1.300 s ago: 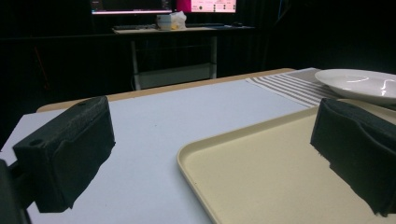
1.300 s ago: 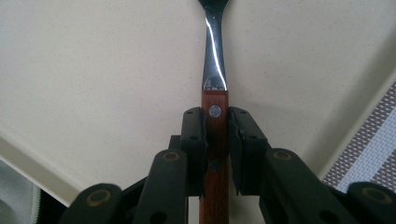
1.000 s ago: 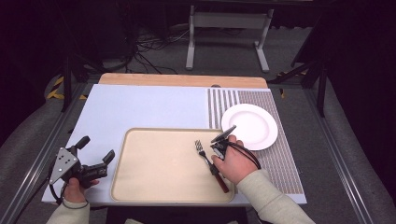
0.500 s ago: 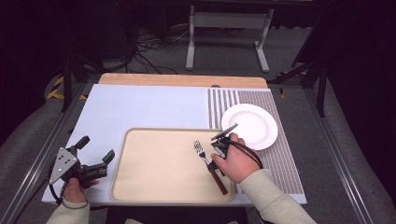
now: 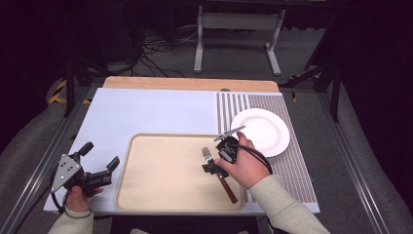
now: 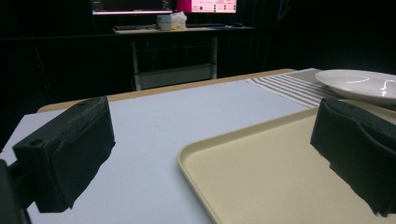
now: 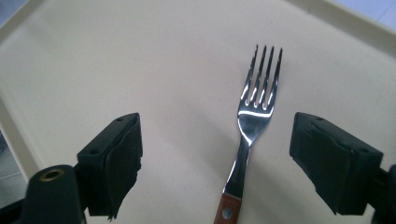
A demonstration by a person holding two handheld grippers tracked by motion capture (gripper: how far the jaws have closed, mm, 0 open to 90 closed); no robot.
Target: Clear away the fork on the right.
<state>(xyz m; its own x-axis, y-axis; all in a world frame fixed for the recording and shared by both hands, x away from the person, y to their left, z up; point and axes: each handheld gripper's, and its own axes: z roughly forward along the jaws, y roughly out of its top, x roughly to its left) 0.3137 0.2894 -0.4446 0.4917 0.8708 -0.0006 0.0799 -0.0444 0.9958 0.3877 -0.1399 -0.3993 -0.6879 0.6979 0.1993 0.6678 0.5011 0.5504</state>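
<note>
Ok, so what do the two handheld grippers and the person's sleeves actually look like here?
Both grippers are black. The left gripper carries a grey three-cornered plate on top, dotted with small dark spots, and a thin black cable loops below its hand. The right gripper trails a black cable that arcs over the hand. Each has two blocky black jaws with matte pads. Both sleeves are light beige.
</note>
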